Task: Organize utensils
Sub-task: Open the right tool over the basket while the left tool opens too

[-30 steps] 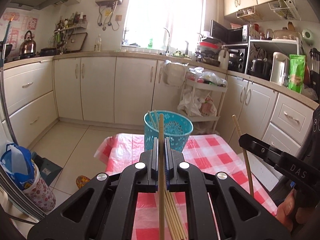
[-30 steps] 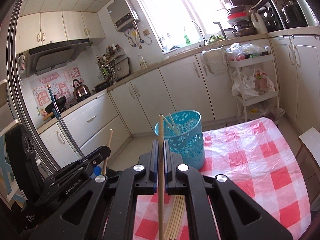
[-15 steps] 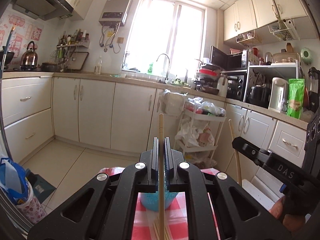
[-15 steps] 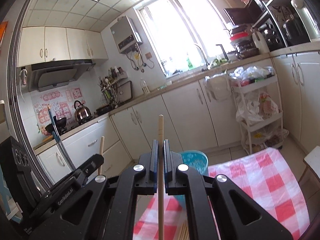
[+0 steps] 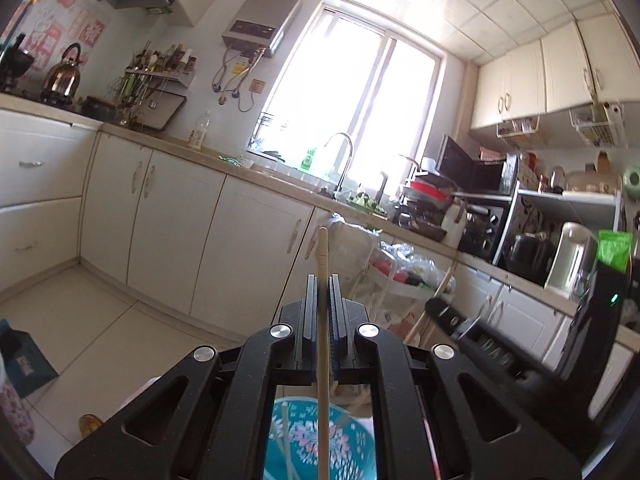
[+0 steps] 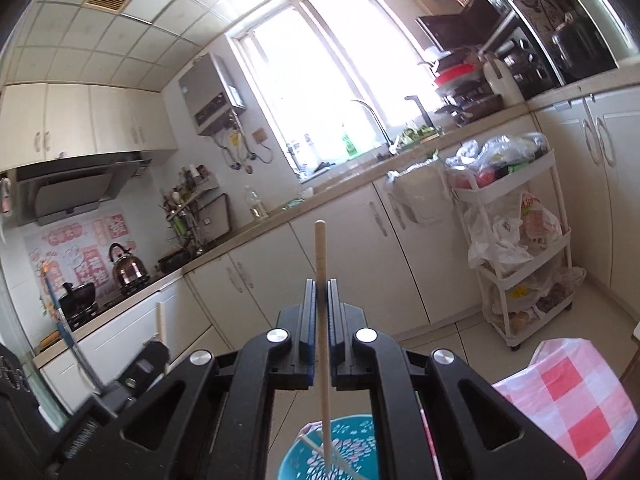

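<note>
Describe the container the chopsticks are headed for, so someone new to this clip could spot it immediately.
Look below the window wall, at the bottom of each wrist view, beside the red-checked tablecloth. There stands a round basket with chopsticks already leaning inside. It is the only turquoise thing around, with a white flower pattern on its perforated wall.

The left tongs [image 5: 323,300] are built of matte black plastic, with angular arms pierced by triangular cut-outs. Four round silver screw heads are set across the linkage, and blue pads line the two narrow upright fingers [image 5: 310,308]. The same construction is seen on the right tongs [image 6: 320,304], where white lettering is printed on the casing.
</note>
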Demonstrator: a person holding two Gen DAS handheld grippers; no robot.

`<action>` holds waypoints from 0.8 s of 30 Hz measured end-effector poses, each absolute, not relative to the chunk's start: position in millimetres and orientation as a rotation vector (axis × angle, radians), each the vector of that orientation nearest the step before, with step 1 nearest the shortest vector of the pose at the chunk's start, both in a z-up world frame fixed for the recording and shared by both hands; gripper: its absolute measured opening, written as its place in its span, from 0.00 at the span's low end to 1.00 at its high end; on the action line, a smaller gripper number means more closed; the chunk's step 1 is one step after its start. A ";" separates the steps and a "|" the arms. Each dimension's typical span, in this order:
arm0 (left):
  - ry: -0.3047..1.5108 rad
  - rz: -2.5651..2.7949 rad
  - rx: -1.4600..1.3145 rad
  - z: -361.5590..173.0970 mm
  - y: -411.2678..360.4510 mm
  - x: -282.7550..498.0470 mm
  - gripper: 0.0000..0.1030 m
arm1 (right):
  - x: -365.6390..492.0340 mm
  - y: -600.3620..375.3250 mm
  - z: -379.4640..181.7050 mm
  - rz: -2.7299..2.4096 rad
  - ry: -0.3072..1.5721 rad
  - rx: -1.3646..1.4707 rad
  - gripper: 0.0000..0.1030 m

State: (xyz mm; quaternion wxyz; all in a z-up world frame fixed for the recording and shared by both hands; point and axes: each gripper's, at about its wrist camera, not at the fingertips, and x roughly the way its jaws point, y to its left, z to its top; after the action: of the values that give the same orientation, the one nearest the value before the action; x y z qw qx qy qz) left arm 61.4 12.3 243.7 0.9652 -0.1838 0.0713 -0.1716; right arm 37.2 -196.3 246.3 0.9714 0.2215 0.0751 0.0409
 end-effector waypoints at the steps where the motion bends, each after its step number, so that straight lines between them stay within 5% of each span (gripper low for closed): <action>1: 0.144 -0.346 -0.384 240.1 12.0 68.0 0.05 | 45.1 -196.3 241.7 0.074 0.166 0.447 0.06; 16: 0.281 -0.325 -0.395 174.8 -3.4 117.1 0.05 | 57.2 -197.3 196.8 0.113 0.352 0.385 0.06; 20: 0.352 -0.321 -0.301 167.0 -13.3 115.6 0.07 | 38.2 -206.8 191.2 0.102 0.374 0.413 0.18; 22: 0.379 -0.315 -0.279 165.0 -13.1 112.5 0.21 | 24.9 -209.5 189.9 0.105 0.378 0.422 0.21; 24: 0.387 -0.284 -0.271 166.7 -8.1 101.9 0.54 | 10.0 -212.3 189.2 0.105 0.385 0.431 0.23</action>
State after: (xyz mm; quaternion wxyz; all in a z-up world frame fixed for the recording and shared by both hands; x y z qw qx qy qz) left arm 101.9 -8.1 166.7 0.9622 -0.1340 0.1912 -0.1404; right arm 10.0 -212.3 189.2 0.9572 0.2123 0.1895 0.0516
